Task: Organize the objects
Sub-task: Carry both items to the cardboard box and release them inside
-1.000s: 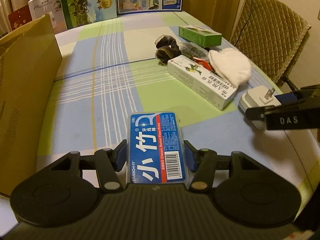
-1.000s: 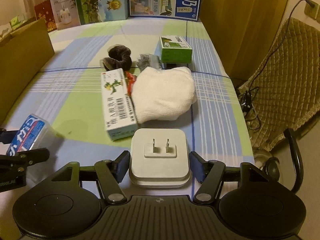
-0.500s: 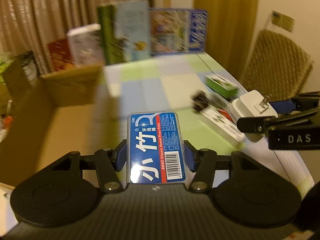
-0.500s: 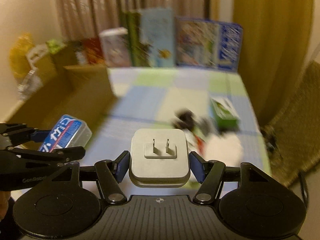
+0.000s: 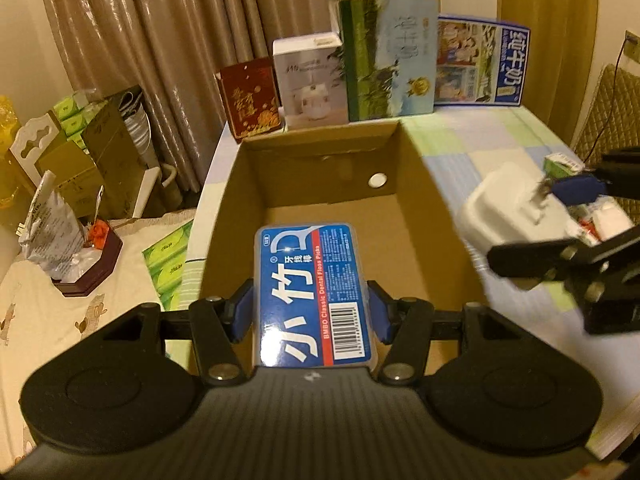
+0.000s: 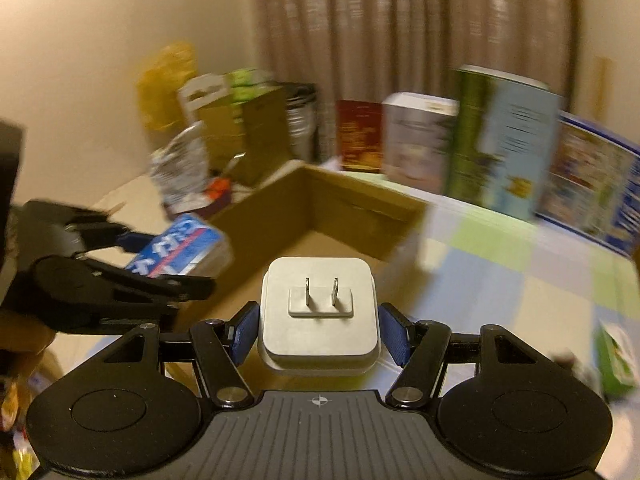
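My left gripper is shut on a blue floss-pick box and holds it above the near end of an open cardboard box. My right gripper is shut on a white power adapter with two prongs up, in the air at the cardboard box's right side. The adapter and right gripper show at the right in the left wrist view. The floss-pick box and left gripper show at the left in the right wrist view.
Upright cartons stand along the table's far edge behind the cardboard box. A green box and other small items lie on the checked tablecloth at right. A low side table with clutter stands at left.
Both grippers lifted their objects off the tablecloth and swung left and up. The floss-pick box now hangs over the cardboard box and the adapter beside it.
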The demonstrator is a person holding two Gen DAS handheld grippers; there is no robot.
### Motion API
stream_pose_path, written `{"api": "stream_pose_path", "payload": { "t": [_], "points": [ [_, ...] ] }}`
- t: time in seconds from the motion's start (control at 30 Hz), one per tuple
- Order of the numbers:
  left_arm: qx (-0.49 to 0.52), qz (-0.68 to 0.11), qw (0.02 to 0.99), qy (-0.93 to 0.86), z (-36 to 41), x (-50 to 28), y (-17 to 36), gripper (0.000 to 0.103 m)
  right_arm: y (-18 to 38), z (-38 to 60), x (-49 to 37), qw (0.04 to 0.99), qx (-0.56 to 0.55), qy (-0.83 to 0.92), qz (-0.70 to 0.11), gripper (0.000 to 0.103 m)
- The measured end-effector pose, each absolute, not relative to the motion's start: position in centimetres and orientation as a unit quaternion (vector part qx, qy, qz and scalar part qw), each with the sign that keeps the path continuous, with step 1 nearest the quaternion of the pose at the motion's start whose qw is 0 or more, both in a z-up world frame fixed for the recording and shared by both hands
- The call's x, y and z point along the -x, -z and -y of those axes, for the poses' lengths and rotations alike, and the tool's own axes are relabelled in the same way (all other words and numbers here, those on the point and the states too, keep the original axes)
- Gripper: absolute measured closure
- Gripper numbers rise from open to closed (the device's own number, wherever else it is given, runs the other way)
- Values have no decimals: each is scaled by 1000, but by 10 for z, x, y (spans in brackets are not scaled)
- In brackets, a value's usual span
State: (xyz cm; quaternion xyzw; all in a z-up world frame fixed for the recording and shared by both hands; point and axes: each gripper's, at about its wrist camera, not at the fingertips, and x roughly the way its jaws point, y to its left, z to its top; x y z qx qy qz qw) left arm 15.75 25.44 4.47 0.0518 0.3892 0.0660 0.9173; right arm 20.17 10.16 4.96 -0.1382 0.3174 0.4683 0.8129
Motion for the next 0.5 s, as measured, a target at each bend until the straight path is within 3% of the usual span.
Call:
{"api": "stream_pose_path", "payload": {
  "t": [0.43,0.5],
  "points": [
    [-72,-414,907,-32,-283,-184,1,50,0,-156,-224,785,225,-482,-317,42],
    [-68,-413,908,-31,-285,-187,5,45,3,-159,-230,787,223,-482,-314,42]
  ]
}}
